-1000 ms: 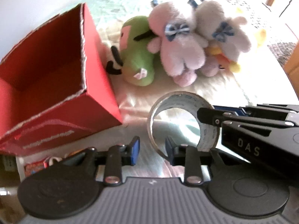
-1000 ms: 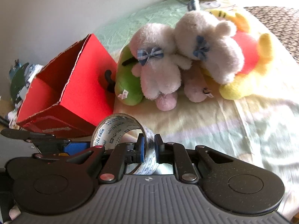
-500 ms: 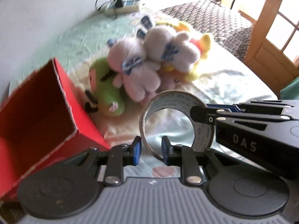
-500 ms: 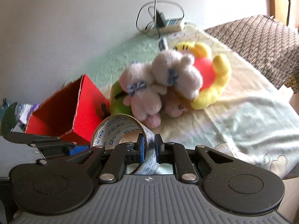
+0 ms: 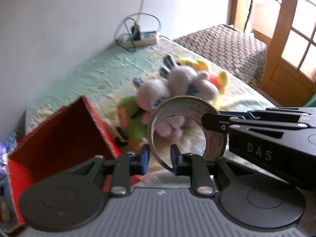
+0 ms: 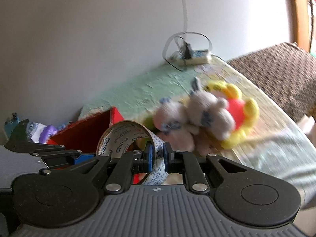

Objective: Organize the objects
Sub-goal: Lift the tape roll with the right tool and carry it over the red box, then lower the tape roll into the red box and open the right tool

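Both tongs are gripping one roll of packing tape (image 5: 187, 130), each pinching a different part of its wall. The left tongs (image 5: 159, 157) are closed down on the lower rim of the ring, one blue pad outside and one inside the hole. The right tongs (image 6: 157, 158) are clamped tight on the printed band at the roll's right side, and in the left wrist view they are reaching in from the right to the ring's far edge. The roll is hanging in the air between the two tools, clear of the bed (image 5: 102, 75), with its open hole facing the left wrist camera, so its axis is running roughly along the left tongs' pointing line.

The red cardboard box (image 5: 59, 136) is sitting open-topped on the bed, below and to the left of the roll, just beside the green plush (image 5: 131, 118) at the edge of the pile of soft toys (image 6: 199, 116). Judging from the task, the box looks like the likely destination; the roll would need carrying leftward and down over its opening, which lies nearer the left tongs. Whether both tools are needed for that carry is unclear.
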A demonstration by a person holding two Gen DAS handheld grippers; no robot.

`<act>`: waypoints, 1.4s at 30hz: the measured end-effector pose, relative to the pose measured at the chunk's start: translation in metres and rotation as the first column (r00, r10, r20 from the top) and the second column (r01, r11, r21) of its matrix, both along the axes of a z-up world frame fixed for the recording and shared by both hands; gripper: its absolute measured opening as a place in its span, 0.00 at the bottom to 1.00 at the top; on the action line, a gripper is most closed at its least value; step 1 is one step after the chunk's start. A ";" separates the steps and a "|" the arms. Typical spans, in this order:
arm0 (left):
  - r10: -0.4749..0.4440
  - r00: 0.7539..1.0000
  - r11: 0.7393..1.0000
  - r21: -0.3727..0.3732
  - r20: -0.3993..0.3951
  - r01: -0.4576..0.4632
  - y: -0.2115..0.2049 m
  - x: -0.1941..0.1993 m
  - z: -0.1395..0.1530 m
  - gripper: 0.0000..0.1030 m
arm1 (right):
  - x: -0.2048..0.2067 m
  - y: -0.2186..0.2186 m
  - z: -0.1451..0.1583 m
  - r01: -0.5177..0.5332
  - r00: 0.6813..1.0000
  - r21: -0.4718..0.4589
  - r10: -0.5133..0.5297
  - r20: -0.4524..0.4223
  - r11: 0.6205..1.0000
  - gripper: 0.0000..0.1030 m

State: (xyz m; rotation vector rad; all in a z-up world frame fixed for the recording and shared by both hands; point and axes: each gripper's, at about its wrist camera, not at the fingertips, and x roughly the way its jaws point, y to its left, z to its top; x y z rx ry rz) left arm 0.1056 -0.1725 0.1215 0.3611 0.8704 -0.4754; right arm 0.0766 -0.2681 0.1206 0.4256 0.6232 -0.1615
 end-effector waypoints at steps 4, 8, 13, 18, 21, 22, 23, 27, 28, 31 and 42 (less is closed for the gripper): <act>0.059 0.997 0.998 -0.002 0.052 -0.059 0.020 0.008 0.015 0.21 | 0.027 0.017 0.014 -0.074 0.997 -0.034 0.075 0.036 0.997 0.13; 0.137 0.987 0.991 -0.008 0.084 -0.136 0.046 0.023 0.024 0.21 | 0.055 0.036 0.021 -0.151 0.987 -0.051 0.153 0.052 0.987 0.13; 0.231 0.969 0.972 0.006 0.091 -0.233 0.081 0.043 0.024 0.21 | 0.089 0.064 0.018 -0.239 0.970 -0.052 0.241 0.032 0.970 0.13; 0.304 0.949 0.951 0.037 0.085 -0.308 0.110 0.059 0.013 0.21 | 0.116 0.085 0.008 -0.292 0.956 -0.032 0.292 -0.008 0.956 0.12; 0.337 0.939 0.939 0.049 0.072 -0.341 0.123 0.067 0.005 0.21 | 0.128 0.095 0.001 -0.311 0.950 -0.026 0.310 -0.037 0.950 0.12; 0.346 0.936 0.935 0.053 0.068 -0.350 0.128 0.070 0.002 0.21 | 0.131 0.098 -0.002 -0.316 0.948 -0.026 0.315 -0.048 0.948 0.12; 0.354 0.933 0.932 0.058 0.062 -0.358 0.132 0.073 -0.001 0.22 | 0.134 0.100 -0.004 -0.321 0.946 -0.027 0.319 -0.059 0.947 0.12; 0.376 0.926 0.922 0.078 0.038 -0.378 0.142 0.085 -0.016 0.24 | 0.149 0.108 -0.015 -0.329 0.941 -0.041 0.323 -0.104 0.944 0.12; 0.381 0.924 0.920 0.083 0.035 -0.382 0.144 0.088 -0.020 0.28 | 0.152 0.109 -0.017 -0.327 0.940 -0.044 0.321 -0.113 0.944 0.12; 0.389 0.921 0.916 0.100 0.022 -0.390 0.152 0.098 -0.031 0.33 | 0.163 0.111 -0.026 -0.331 0.935 -0.052 0.320 -0.154 0.942 0.11; 0.405 0.910 0.909 0.148 -0.091 -0.390 0.162 0.136 -0.078 0.46 | 0.193 0.111 -0.060 -0.325 0.912 -0.042 0.301 -0.277 0.945 0.11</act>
